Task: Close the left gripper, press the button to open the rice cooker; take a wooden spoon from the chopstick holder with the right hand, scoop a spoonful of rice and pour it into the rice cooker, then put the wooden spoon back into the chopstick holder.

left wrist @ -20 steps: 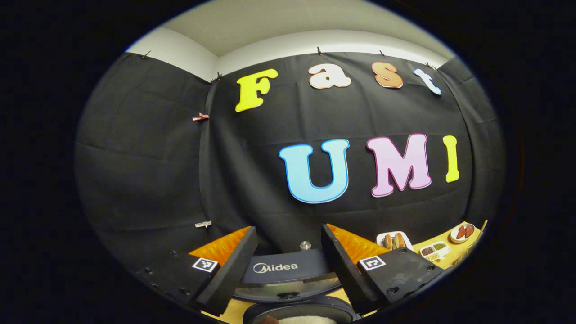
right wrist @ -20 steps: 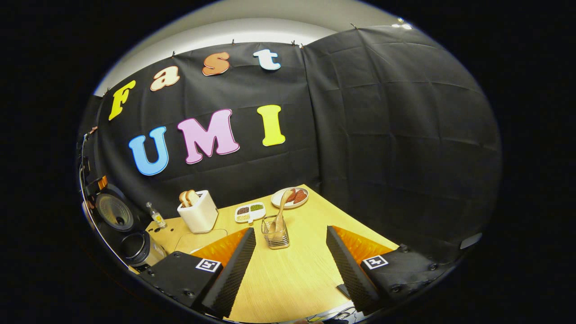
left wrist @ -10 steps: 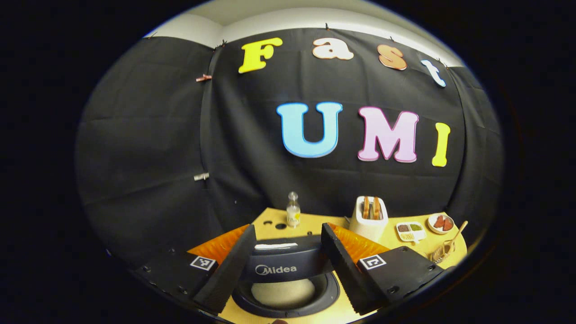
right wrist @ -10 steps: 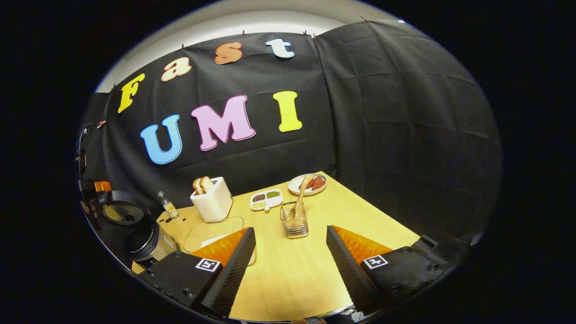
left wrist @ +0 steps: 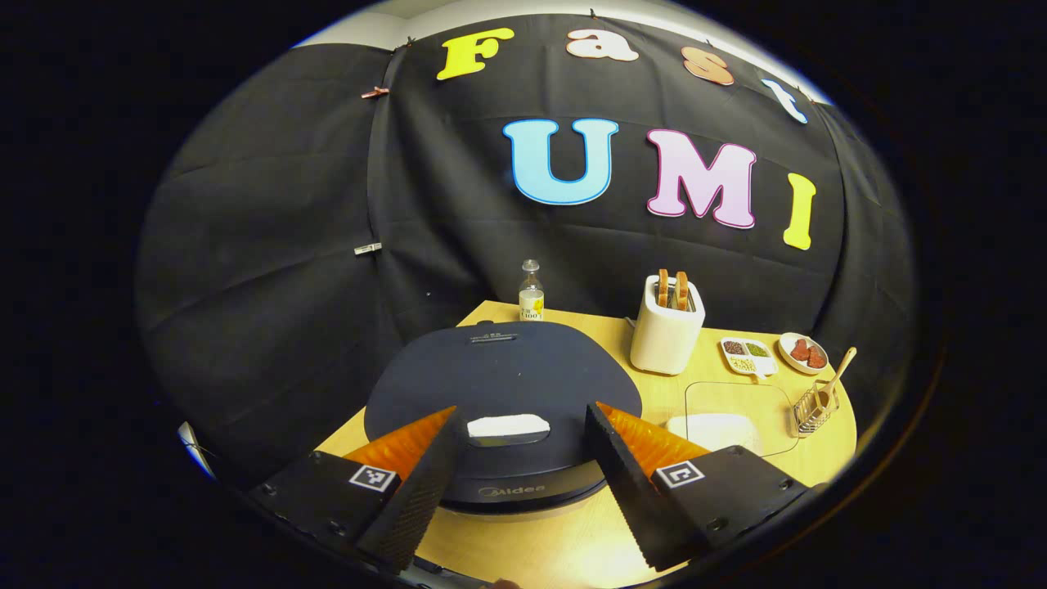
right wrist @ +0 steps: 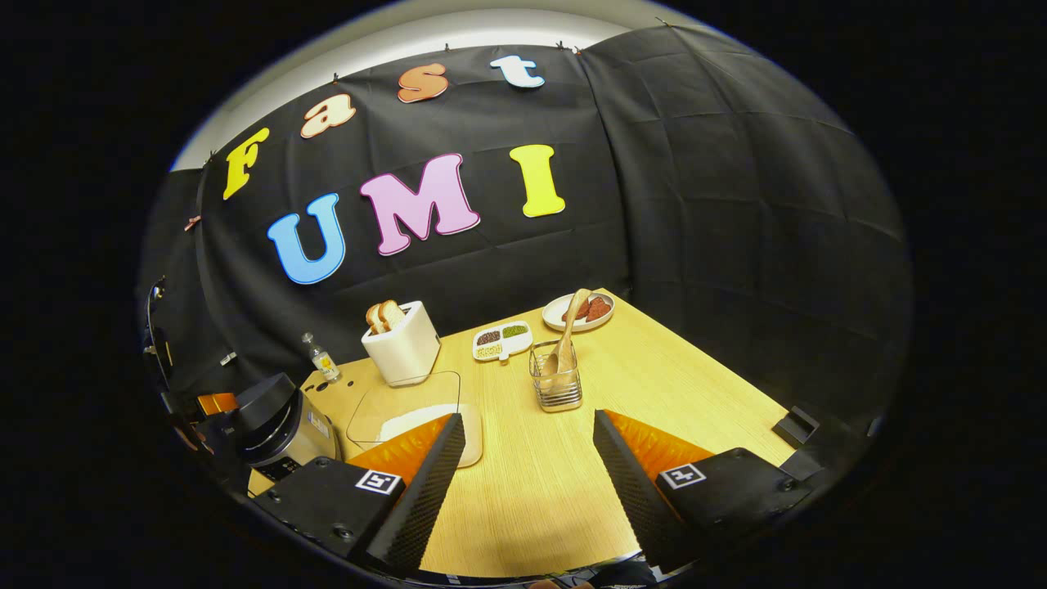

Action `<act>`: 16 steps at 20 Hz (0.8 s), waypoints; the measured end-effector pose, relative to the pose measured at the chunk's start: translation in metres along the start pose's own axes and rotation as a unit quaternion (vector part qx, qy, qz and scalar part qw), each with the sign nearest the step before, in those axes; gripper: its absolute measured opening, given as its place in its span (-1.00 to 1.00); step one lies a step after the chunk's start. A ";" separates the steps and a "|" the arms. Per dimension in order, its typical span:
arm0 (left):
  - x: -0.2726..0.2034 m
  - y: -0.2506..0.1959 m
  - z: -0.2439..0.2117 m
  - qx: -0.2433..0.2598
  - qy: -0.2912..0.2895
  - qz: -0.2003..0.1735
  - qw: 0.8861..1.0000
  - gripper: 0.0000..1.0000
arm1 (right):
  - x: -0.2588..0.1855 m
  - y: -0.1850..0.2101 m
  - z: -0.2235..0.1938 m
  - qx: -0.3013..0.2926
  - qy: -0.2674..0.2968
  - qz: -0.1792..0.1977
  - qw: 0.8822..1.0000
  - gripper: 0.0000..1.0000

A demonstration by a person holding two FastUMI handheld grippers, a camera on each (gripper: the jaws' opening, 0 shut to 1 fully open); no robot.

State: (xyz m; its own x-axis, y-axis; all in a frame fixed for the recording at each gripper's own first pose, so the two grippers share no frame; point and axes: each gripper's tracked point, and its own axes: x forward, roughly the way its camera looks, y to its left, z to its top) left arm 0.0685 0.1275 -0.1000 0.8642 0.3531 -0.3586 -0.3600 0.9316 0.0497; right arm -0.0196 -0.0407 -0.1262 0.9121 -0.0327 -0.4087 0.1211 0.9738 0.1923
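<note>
**Lid down, spoon in its holder, both jaws spread**

Left gripper view: my left gripper (left wrist: pixel 523 411) hangs over the front of the dark round-lidded rice cooker (left wrist: pixel 507 360), jaws spread and holding nothing. The lid is shut, and its white oblong button (left wrist: pixel 507 425) sits right between my fingers. Far off to the right, the pale wooden spoon (left wrist: pixel 833 378) leans in the wire chopstick holder (left wrist: pixel 810 407), beyond the clear box of white rice (left wrist: pixel 724 417) on the light wooden desk (left wrist: pixel 572 548).

As things lie, this fits either the moment before the button press or everything put back. The earlier lid position makes me lean to the second. Either way, these jaws should touch that button only when pressed together, and squarely. While they stay spread, I'd keep them off the lid.

Half a second ago the lid stood tilted up with the pot's mouth showing below it. Now I see it flat from above.

Right gripper view: my right gripper (right wrist: pixel 527 415) hovers above the desk (right wrist: pixel 532 491), jaws spread and empty. It points at the holder (right wrist: pixel 558 384), where the spoon (right wrist: pixel 566 331) stands bowl down. The cooker (right wrist: pixel 274 417) sits at the left edge, closed.

A second ago its lid was raised with the round inner face showing, and the holder now lies higher in this view.
</note>
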 end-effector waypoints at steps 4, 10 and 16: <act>0.006 0.003 -0.015 0.000 0.007 0.007 1.000 1.00 | 0.000 0.006 -0.006 -0.010 0.008 0.004 1.000 0.97; 0.010 0.004 -0.029 0.001 0.008 0.014 1.000 1.00 | 0.001 0.015 -0.015 -0.025 0.020 0.011 0.999 0.97; 0.014 0.004 -0.040 0.001 0.007 0.009 1.000 1.00 | 0.001 0.023 -0.021 -0.039 0.023 0.017 0.999 0.97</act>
State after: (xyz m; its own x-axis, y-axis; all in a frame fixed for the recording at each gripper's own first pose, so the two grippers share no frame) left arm 0.0651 0.1329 -0.1422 0.8524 0.3686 -0.3709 -0.3747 0.9253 0.0583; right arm -0.0241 -0.0137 -0.1409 0.8963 0.0094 -0.4433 0.0579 0.9888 0.1379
